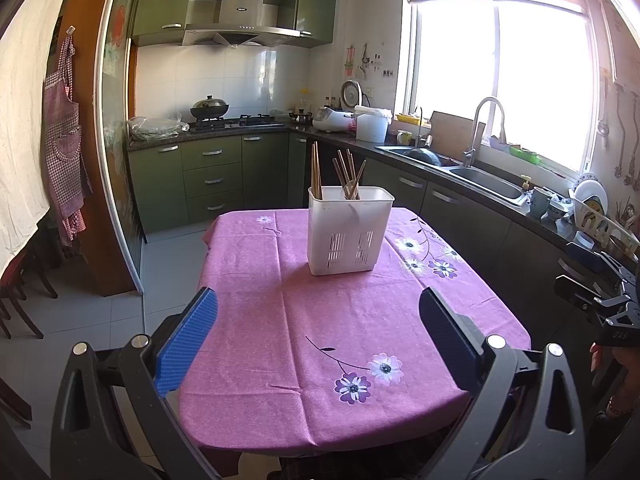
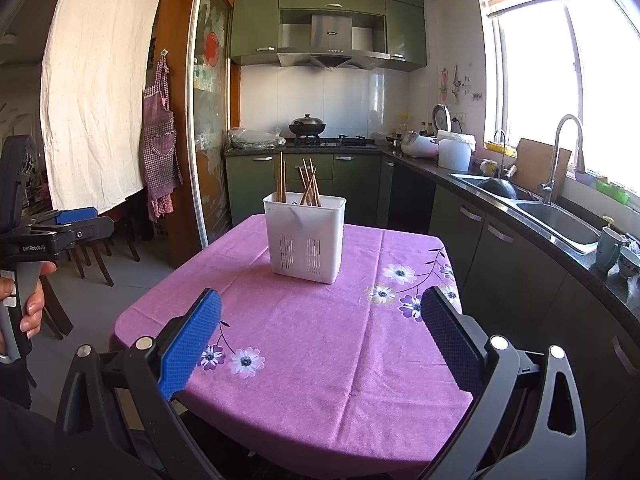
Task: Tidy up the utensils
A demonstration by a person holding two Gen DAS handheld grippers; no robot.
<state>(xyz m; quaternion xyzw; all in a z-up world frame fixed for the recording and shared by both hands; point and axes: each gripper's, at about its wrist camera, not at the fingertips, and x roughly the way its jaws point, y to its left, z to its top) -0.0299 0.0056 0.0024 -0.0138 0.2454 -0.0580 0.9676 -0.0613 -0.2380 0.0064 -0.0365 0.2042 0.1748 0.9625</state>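
**Kitchen table, holder loaded, both grippers empty**

Green-cabinet kitchen [image 1: 212, 168]. Table under pink floral cloth [image 1: 340, 340]. White slotted utensil holder [image 1: 350, 232] stands upright toward the cloth's far end; wooden chopsticks [image 1: 348, 176] lean inside it. Left gripper [image 1: 318, 338] and right gripper [image 2: 320, 338] hover over the near edge, jaws spread wide, holding nothing.

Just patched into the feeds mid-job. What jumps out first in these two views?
A white utensil caddy stands alone toward the far end of the table's purple flowered tablecloth, with wooden chopsticks sticking up from it, some upright, some leaning. Both the left gripper and the right gripper hover wide open over the near edge, holding nothing.
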